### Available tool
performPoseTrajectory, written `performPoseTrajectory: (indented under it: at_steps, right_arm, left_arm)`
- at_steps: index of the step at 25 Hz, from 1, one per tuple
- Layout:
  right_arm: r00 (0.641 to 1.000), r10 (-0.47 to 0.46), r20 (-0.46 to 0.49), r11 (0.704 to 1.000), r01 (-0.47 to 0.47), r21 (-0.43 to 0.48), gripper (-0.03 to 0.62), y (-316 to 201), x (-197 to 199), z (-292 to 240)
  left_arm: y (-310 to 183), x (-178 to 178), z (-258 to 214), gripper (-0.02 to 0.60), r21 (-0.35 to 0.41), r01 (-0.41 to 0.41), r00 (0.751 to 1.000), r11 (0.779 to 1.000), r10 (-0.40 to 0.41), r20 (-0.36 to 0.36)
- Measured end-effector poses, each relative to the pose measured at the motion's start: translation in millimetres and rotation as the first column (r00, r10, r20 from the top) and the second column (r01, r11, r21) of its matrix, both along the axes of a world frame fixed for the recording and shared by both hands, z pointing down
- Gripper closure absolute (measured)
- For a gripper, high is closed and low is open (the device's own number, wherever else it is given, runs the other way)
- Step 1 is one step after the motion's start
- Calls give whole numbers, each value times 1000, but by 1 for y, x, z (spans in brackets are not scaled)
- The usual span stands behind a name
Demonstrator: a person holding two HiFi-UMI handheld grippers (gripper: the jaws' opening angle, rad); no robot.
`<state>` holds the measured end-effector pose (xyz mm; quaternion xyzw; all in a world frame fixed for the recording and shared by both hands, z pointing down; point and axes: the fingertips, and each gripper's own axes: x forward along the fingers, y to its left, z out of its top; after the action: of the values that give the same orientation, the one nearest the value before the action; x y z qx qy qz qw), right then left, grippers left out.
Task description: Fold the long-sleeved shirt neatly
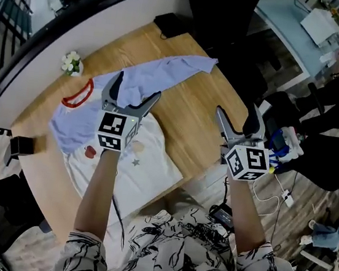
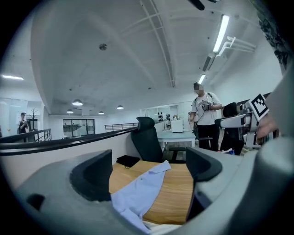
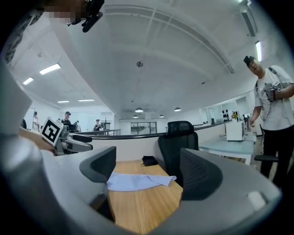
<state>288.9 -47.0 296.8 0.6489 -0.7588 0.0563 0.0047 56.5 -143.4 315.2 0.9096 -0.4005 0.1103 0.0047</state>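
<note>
— Where's the shirt (image 1: 152,172)?
— Flat on the surface (image 1: 196,129), blue sleeve (image 1: 172,70) stretched out. The person's forearm (image 1: 97,190) hides part of its white body.
— And the grippers?
— Left hand-held gripper (image 1: 137,87) and right hand-held gripper (image 1: 237,113) are both spread wide, pinching nothing.

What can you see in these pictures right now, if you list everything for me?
table: one, light wood, centre.
shirt: one, light blue and white with a red collar, lying on the table.
flowers: one small bunch, white, table's far left edge.
pouch: one, black, table's far edge.
office chair: one, black, behind the table.
bystander: one, white top, standing beyond the table.
left gripper: one, grey, jaws open and empty, above the shirt.
right gripper: one, grey, jaws open and empty, by the table's right edge.
</note>
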Motion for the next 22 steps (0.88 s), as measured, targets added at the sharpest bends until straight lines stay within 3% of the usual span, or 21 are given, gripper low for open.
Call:
performPoseTrajectory:
  at_steps: [5, 10, 17, 22]
  right_arm:
    - [998, 65, -8, 998, -65, -1, 158, 11, 28, -1]
    - [997, 70, -18, 998, -70, -5, 158, 3, 55, 6]
    - [1000, -12, 13, 999, 12, -39, 158, -68, 142, 33]
    - [991, -126, 39, 984, 130, -119, 157, -133, 179, 79]
  left_arm:
    - [-5, 34, -11, 87, 26, -83, 995, 996, 81, 50]
    - [-5, 83, -10, 87, 42, -141, 982, 989, 134, 129]
    - [-41, 196, 37, 80, -17, -163, 965, 986, 163, 207]
    - [-77, 244, 92, 80, -119, -114, 960, 986, 140, 243]
